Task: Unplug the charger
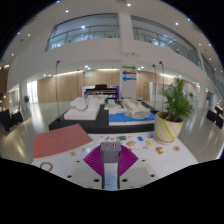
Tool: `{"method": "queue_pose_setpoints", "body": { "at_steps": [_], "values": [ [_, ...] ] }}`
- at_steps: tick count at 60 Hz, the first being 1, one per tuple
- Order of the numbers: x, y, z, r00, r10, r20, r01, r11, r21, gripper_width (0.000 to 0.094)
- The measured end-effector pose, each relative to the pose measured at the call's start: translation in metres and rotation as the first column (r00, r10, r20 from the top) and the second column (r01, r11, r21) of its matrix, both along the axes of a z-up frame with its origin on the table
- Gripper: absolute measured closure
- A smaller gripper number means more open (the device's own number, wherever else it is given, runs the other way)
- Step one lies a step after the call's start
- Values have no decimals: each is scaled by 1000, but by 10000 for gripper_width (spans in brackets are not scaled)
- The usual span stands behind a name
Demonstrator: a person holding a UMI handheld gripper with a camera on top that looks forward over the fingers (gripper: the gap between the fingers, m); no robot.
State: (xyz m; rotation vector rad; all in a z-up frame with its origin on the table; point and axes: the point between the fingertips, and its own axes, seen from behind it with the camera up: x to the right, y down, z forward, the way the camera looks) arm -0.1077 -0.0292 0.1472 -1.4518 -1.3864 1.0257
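Gripper (110, 158): nearest, low in the middle of the scene, pointing out over a white table.
Fingers: clenched on the charger, one on its left side and one on its right.
Pads (96, 160): purple, one on each finger's inner face, slanting in toward the charger with no gap to be made out at either side.
Charger (110, 149): a small grey block held between the fingers at their far ends, its flat pale top facing up; whether a socket or cable is attached to it cannot be told.
Table (175, 150): white, spread to the left and right of the fingers, with small coloured marks scattered over it.
Board (60, 141): flat, reddish, lying on the table to the left of the fingers and a little farther off.
Plant (173, 105): green and leafy, in a pale yellow pot, standing at the table's far right.
Sofas (80, 106): pale, well beyond the table at the middle of the hall, set around a dark floor area.
Rug (126, 117): blue, on the floor right of the sofas.
Hall: a large bright room with a shiny floor, wood-coloured far walls and a railed upper gallery (85, 35) running across above.
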Motion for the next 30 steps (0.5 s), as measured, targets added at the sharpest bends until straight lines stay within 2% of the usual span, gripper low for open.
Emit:
{"method": "queue_pose_setpoints", "body": {
  "at_steps": [7,15,22,30],
  "values": [
    [5,43,51,998,-65,0,65,998,0,779],
    [24,104,51,991,-118,62,117,993,20,778],
    [39,141,5,976,-137,168,129,990,58,774],
    [49,154,-73,943,-123,308,104,992,77,750]
  ]
}}
